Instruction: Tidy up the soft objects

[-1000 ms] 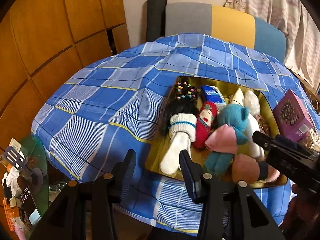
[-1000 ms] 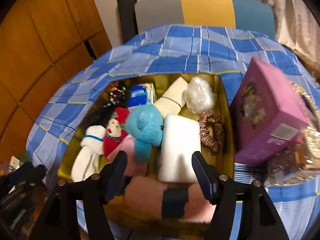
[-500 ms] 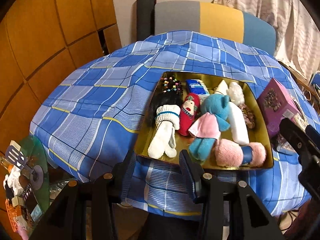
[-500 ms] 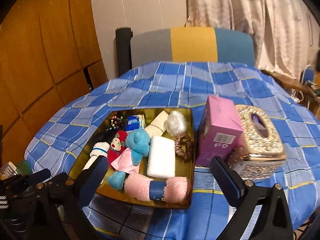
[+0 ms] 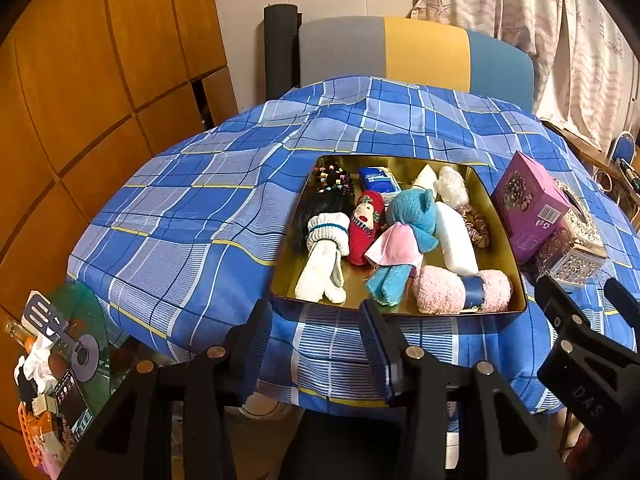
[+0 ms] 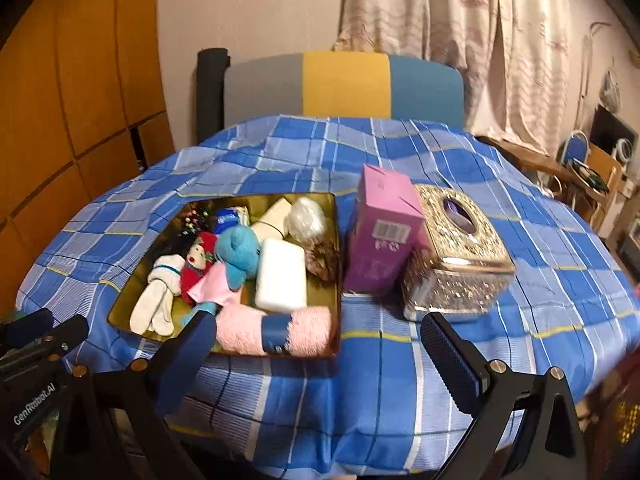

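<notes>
Holding both grippers back from the near edge of the surface [image 5: 192, 216], I have nothing in either one. The left gripper [image 5: 316, 344], low in its frame, stands partly apart with only the blue plaid cloth showing between its jaws. The right gripper [image 6: 316, 354] has just been opening and now stands wide apart, also with nothing between the jaws. The soft things sit packed in the gold tray [image 6: 338, 216] at the centre of the cloth, I judge so they stay gathered in one place: a white sock [image 5: 320, 264] at the left, a red doll [image 5: 364, 226] and a blue plush bear [image 5: 414, 210] beside it, a white foam block [image 5: 456, 240] to their right, and a rolled pink towel [image 6: 276, 330] with a blue band lying across the tray's near edge. The towel lies just above the right gripper's jaws in the picture, so I take it as freshly set down. A purple box [image 6: 384, 236] and a glittery tissue box [image 6: 456, 248] stand just right of the tray, outside it. To me the sorting looks close to finished.
</notes>
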{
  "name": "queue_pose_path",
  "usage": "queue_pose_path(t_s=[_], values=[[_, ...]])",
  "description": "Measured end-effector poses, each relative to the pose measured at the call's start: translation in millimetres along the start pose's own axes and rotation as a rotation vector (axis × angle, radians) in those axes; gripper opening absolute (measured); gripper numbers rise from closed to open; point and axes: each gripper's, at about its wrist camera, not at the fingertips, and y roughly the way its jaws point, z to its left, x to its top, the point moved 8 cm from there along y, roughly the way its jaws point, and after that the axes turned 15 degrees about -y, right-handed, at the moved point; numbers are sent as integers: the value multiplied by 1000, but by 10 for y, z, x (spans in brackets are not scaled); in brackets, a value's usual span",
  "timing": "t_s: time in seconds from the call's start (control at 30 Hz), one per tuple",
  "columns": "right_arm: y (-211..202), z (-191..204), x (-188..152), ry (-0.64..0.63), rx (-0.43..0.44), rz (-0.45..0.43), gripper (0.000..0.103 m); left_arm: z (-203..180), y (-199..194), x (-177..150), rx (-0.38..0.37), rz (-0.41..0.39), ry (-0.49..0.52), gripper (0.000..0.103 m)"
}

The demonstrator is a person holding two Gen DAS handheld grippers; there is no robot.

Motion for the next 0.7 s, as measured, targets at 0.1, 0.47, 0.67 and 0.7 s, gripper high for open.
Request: queue_pose_path(t_s=[0.1, 0.47, 0.67, 0.7], values=[[-43, 16, 21, -15, -24, -13, 103, -5, -21, -1, -12, 1, -2, 45], [-47, 30, 39, -15, -70, 10, 103, -65, -103, -21, -52, -5, 8, 45], [-31, -5, 20, -1, -75, 20, 103, -72, -104, -31, -63, -3, 4, 45], [-28, -5, 17, -1, -75, 22, 103, -78, -105, -36, -67, -2, 6, 45]])
